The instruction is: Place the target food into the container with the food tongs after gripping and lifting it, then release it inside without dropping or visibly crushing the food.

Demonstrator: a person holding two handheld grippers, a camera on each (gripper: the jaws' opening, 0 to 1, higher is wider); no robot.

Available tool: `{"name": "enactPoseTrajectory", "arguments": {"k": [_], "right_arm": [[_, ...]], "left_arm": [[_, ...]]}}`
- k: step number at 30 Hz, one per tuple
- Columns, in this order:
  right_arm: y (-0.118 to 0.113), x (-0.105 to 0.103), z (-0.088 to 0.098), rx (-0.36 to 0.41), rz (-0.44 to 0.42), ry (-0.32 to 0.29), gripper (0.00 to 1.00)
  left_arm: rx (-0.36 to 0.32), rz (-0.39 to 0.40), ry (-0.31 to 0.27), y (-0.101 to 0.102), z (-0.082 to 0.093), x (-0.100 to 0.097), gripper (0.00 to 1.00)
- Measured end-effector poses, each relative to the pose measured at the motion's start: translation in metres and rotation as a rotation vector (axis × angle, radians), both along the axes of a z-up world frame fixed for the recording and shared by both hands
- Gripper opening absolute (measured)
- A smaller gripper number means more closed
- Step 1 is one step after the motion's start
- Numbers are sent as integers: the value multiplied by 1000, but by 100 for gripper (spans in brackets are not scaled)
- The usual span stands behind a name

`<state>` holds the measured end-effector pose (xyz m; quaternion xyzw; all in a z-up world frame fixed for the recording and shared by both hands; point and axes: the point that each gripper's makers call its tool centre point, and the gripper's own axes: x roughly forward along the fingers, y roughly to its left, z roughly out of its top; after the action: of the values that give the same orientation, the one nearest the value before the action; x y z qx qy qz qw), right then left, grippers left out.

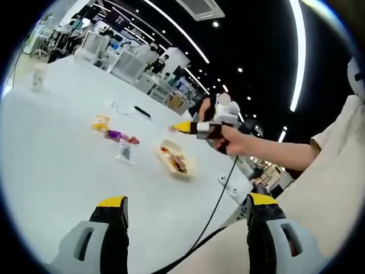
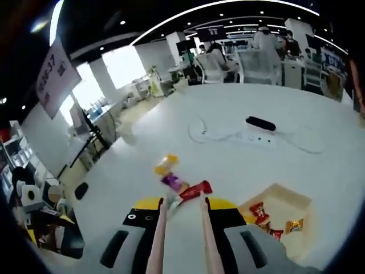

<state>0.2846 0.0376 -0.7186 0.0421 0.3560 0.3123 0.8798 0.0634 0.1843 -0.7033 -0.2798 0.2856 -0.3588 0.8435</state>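
- Up front in the left gripper view, the left gripper (image 1: pixel 182 211) hangs with jaws spread wide and empty above the white table (image 1: pixel 51 171); the right gripper (image 1: pixel 197 128), in a hand (image 1: pixel 236 141), hovers near the container (image 1: pixel 177 159) beside scattered snack packets (image 1: pixel 117 136).
- Meanwhile, in the right gripper view, the right gripper (image 2: pixel 181 206) clasps pink food tongs (image 2: pixel 182 240), tips parted near a red packet (image 2: pixel 195 190); the container (image 2: pixel 279 220) sits right.

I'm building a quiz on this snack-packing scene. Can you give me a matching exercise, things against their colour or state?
Things:
1. container
2. tongs
3. remote-like object
4. left claw

Descriptions:
A. black, lying by a white cable
B. open, holding nothing
C. pale tray with wrapped snacks inside
D. pinkish arms between the right claw's yellow tips

Pairs: 1-C, 2-D, 3-A, 4-B
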Motion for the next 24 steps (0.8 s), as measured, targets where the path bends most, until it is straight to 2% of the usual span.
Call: {"name": "enactPoseTrajectory", "arguments": {"k": [9,13,16,20,24], "right_arm": [[4,3,2,-7,3,-3,29],[2,8,3,-55,3,-38,28],[1,10,3,-50,-17,-35,28],[6,8,3,-74,5,-37,29],[13,10,-4,-122,63,-46,29]], "left_arm": [[-3,8,5,2,-2,-1,85],[0,-4,2,-2,-1,-1,85],[-1,0,-1,-1,-1,0,85],[-4,10,8,2,-2,-1,85],[-1,14,18,4,-6,-3,85]]}}
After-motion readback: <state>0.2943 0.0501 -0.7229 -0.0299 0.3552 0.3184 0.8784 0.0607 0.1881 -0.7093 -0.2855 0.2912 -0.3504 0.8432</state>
